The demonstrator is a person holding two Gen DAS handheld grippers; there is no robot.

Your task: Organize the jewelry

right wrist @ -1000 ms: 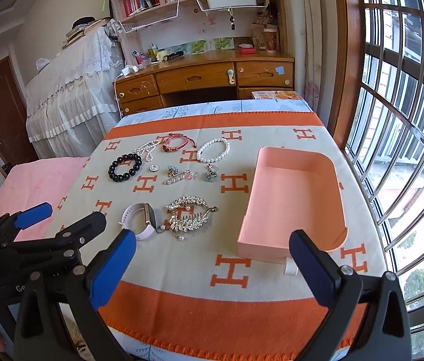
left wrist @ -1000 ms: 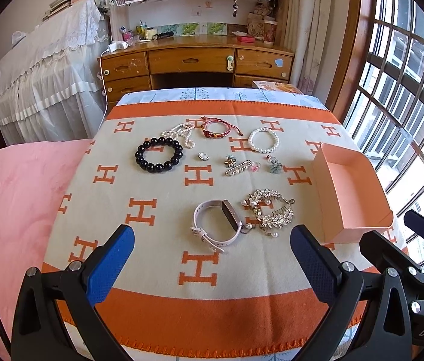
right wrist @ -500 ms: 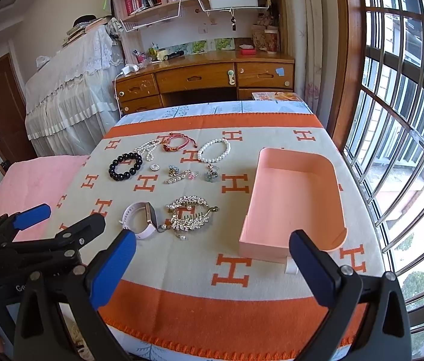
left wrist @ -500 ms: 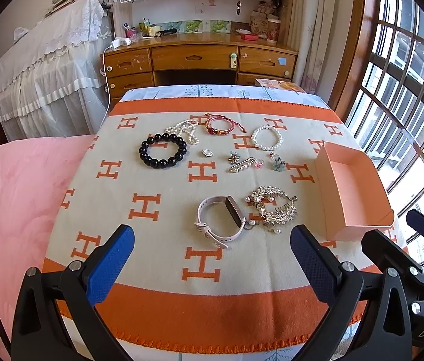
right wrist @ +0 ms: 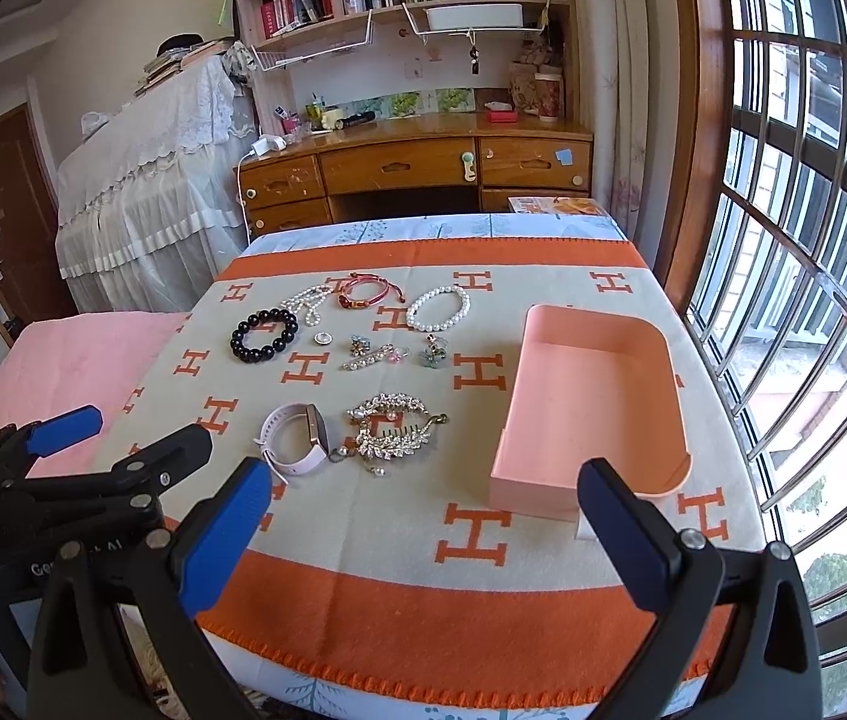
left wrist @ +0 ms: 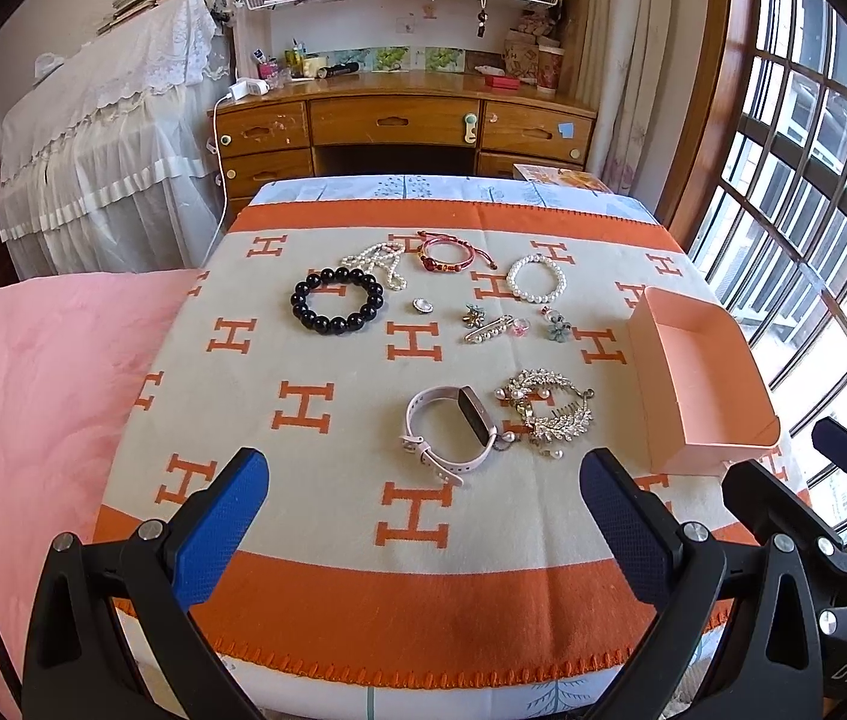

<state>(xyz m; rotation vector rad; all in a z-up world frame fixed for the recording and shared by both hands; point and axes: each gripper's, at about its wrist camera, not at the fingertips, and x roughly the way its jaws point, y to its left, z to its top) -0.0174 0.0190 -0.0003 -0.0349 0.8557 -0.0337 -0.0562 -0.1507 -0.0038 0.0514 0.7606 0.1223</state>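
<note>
blanket | left gripper, right gripper level above edge | fingers wide apart, empty

- Bright daylight pours in from the window on the right.
- Pretty sharp overall, colours vivid, soft shadows.
- Heavy fisheye bend at the edges, black vignette in the corners.
- Panes blow out a bit.

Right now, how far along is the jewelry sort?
Not started. Pink box holds nothing. Left gripper and right gripper are open, holding nothing. All pieces remain on the blanket: black bead bracelet, pearl bracelet, watch, hair comb.
</note>
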